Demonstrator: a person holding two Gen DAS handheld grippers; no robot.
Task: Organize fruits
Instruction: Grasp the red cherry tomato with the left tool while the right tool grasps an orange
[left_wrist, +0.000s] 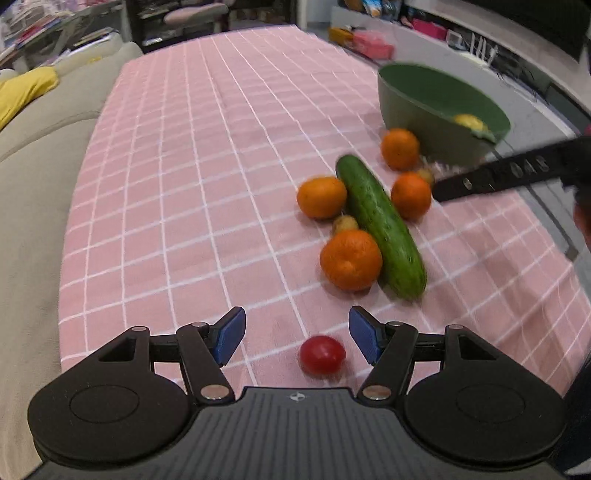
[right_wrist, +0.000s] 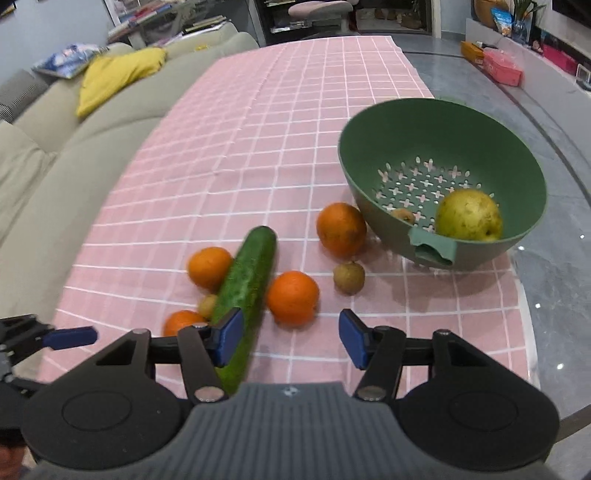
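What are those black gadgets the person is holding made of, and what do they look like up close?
Each is matte black plastic: a ribbed grey-black body, two round housings, hinged link arms with silver pins. The left gripper and right gripper both end in blue textured pads. A small emblem marks each body.

A beige sofa (right_wrist: 74, 155) with a yellow cushion (right_wrist: 114, 79) stood beside the table's pink checked cloth (right_wrist: 258, 147); grey floor (right_wrist: 554, 277) and cluttered shelves (right_wrist: 314, 18) lay beyond.
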